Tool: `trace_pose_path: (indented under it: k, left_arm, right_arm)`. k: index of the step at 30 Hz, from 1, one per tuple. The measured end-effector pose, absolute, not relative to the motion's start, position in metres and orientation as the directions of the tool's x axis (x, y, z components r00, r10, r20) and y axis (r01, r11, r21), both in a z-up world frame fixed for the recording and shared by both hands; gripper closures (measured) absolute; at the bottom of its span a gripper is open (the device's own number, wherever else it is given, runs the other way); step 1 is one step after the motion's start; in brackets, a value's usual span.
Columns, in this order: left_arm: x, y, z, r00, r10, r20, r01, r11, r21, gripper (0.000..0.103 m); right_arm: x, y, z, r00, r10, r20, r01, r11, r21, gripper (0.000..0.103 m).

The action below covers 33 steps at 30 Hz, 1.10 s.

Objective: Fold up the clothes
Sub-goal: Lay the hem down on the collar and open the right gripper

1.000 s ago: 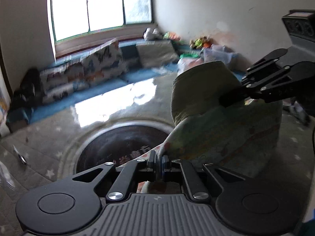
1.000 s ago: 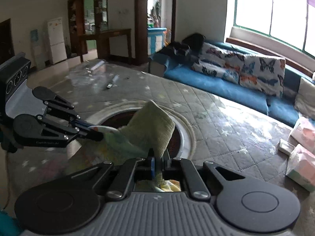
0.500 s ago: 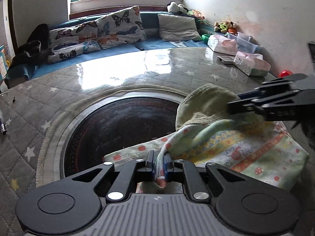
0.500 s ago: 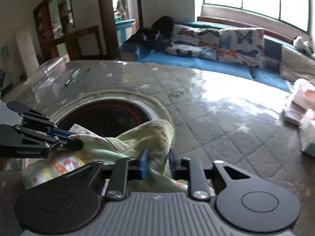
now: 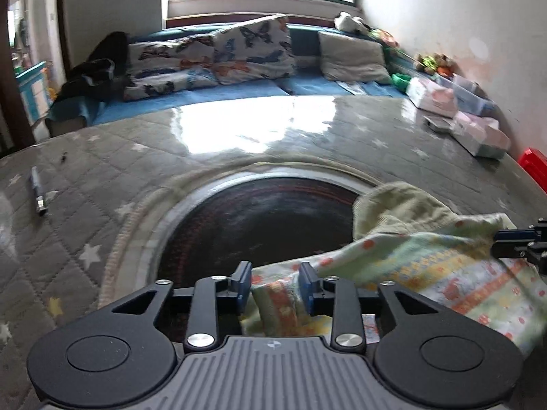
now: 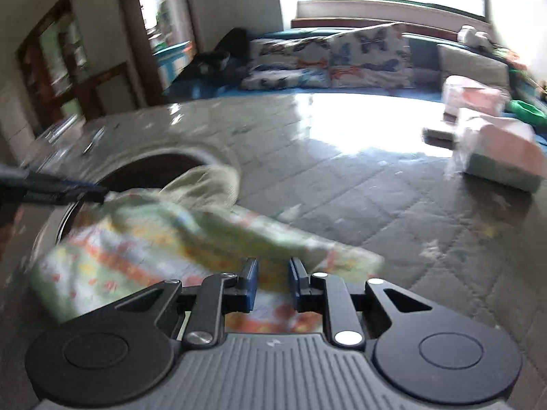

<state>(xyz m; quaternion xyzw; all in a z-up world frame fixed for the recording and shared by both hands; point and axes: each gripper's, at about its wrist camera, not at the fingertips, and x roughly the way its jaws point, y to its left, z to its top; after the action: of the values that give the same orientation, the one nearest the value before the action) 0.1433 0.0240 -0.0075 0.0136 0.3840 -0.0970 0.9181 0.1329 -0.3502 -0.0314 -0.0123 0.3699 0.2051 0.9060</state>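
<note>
A small patterned garment (image 5: 427, 266), pale green with orange and yellow print and a plain green cuff, lies folded on the quilted table top. It also shows in the right wrist view (image 6: 164, 239). My left gripper (image 5: 275, 285) is open, its blue pads on either side of the garment's near edge. My right gripper (image 6: 272, 285) is open too, with the cloth lying between and under its pads. The right gripper's fingers (image 5: 516, 244) show at the right edge of the left wrist view.
A round dark inset (image 5: 266, 218) sits in the grey star-quilted table cover (image 5: 85, 205). A pen (image 5: 37, 191) lies at the left. Tissue packs (image 5: 478, 135) and a red object (image 5: 533, 165) stand at the right. A blue sofa with butterfly cushions (image 5: 212, 54) is behind.
Both grippers lowered the garment onto the table and opened, letting go of the cloth. The garment now lies flat instead of hanging.
</note>
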Motion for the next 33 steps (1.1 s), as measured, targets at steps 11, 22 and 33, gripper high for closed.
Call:
trace_pose_path:
  k: [11,22,33]
  left_arm:
    - [0.116,-0.002,0.017,0.689,-0.323,-0.65,0.283,0.944,-0.169,0.066]
    - [0.157,-0.035,-0.014,0.629,-0.351,-0.693,0.276,0.935,-0.223,0.066]
    - [0.13,-0.023,-0.002,0.665,-0.347,-0.661,0.277,0.937,-0.213,0.063]
  right_arm:
    - [0.14,-0.302,-0.02,0.599,0.475,-0.645,-0.501,0.85,0.161,0.084]
    - [0.17,-0.277,-0.036,0.593,0.443,-0.672,-0.474,0.867,0.153,0.085]
    - [0.124,-0.266,-0.017,0.574,0.497,-0.65,-0.584,0.806,0.1,0.075]
